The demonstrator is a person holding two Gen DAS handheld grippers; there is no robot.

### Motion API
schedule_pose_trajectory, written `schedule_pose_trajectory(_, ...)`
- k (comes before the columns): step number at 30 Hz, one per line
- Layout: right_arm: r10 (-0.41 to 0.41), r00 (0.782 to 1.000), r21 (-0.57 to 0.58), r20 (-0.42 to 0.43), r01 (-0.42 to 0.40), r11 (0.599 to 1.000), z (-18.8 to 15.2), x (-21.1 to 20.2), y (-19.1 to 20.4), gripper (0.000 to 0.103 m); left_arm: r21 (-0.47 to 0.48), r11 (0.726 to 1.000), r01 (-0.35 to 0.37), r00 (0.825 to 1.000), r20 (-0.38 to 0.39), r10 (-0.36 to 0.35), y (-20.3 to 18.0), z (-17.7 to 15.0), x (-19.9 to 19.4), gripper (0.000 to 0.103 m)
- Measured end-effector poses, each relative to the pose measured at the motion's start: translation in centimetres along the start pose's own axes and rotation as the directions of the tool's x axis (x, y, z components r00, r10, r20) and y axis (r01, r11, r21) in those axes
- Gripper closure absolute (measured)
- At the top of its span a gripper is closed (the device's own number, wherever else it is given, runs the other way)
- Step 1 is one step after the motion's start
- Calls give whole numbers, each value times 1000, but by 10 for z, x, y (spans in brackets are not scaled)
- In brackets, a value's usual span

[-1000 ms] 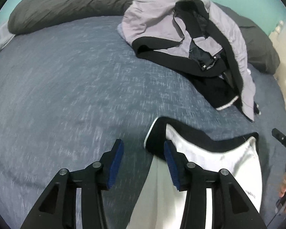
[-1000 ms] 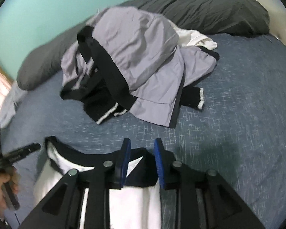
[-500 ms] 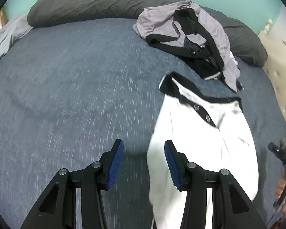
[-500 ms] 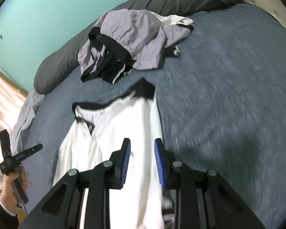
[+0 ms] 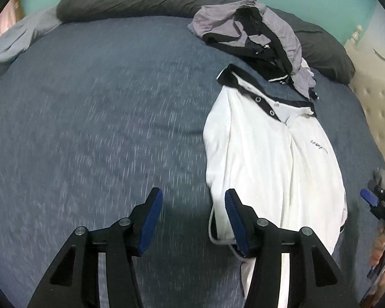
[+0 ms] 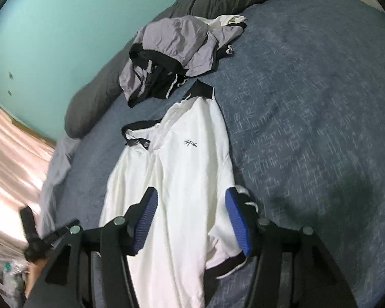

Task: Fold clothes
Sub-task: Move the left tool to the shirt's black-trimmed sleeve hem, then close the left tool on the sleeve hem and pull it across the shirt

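Observation:
A white polo shirt (image 5: pixel 272 159) with a black collar lies stretched out lengthwise on the blue bed (image 5: pixel 95 118), collar toward the pillows. My left gripper (image 5: pixel 192 218) is open above the bed at the shirt's left lower edge, nothing between its fingers. In the right wrist view the same white shirt (image 6: pixel 187 169) runs under my right gripper (image 6: pixel 190 220), which is open above its lower half. The right gripper's blue pad also shows at the left wrist view's right edge.
A crumpled grey and black jacket (image 5: pixel 254 38) lies just beyond the collar, seen again as the jacket (image 6: pixel 174 54) in the right view. Dark grey pillows (image 5: pixel 141 0) line the teal wall. A cream tufted headboard (image 5: pixel 377 107) stands at right.
Both grippers have pulled back from the collar toward the shirt's lower end. The right gripper, nearly closed before, has opened wide. The shirt now lies stretched out flat.

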State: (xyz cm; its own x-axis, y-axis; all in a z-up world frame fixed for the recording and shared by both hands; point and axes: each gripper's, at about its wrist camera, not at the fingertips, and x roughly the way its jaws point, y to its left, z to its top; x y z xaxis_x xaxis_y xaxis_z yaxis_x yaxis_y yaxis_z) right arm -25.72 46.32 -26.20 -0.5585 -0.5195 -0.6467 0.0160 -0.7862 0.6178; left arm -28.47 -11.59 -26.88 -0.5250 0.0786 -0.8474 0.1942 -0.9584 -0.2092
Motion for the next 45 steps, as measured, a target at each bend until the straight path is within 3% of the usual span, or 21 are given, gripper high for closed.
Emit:
schedule_pose_trajectory(11,10,999,42,44,-12,999,-28,-12,-30,47,-65,997,41,999,14,-40,12,-51,10,46)
schedule_pose_trajectory(18,31,998,70,62,-35,997,-48,-10,-42,47,-55,997,58,998,-6,-58,11,-69,29,46)
schedule_pose_trajectory(29,75,995,96,70,-81,992,-65,-4,-50,47,51,996,68,997,39,-70,-11,-61,23,46)
schedule_pose_trajectory(37,69,995,109,70,-77,991,-66,0,-53,47,127,988,90,995,30,-94,-25,-68,31,47)
schedule_pose_trajectory(41,69,995,115,67,-77,990,-67,1,-54,47,164,983,82,994,60,-93,-30,-65,28,55)
schedule_pose_trajectory(45,69,996,122,63,-77,990,-68,3,-55,47,181,980,86,993,62,-98,-31,-63,28,78)
